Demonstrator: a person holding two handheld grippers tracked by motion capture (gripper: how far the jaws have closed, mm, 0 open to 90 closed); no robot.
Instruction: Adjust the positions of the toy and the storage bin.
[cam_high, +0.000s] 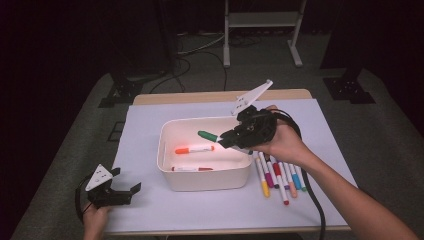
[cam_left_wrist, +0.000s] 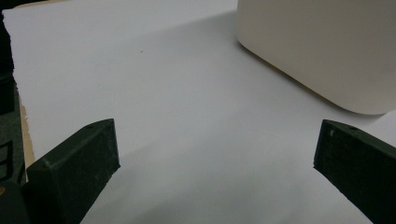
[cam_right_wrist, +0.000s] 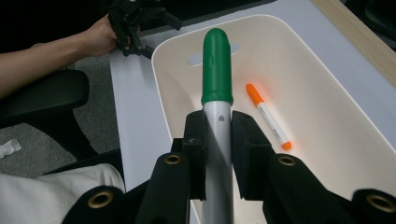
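Bench (cam_high: 150, 210), white sheet on top. White bin (cam_high: 205, 172) at centre; orange marker (cam_high: 194, 149) and red marker (cam_high: 192, 169) lie on its floor. Row of loose markers (cam_high: 277, 177) on bench just right of bin.

Right gripper (cam_high: 226, 139) over bin's right rim, fingers (cam_right_wrist: 196, 149) clamped on green marker (cam_right_wrist: 217, 70) at grey barrel. Marker's long axis runs straight out along fingers, green cap forward, above bin interior and clear of floor. Judgement: drop needs opening fingers only.

Left gripper (cam_high: 125, 192) at bench's near-left corner, fingers (cam_left_wrist: 79, 163) spread wide, nothing between; well apart from bin's inside, farther hand.
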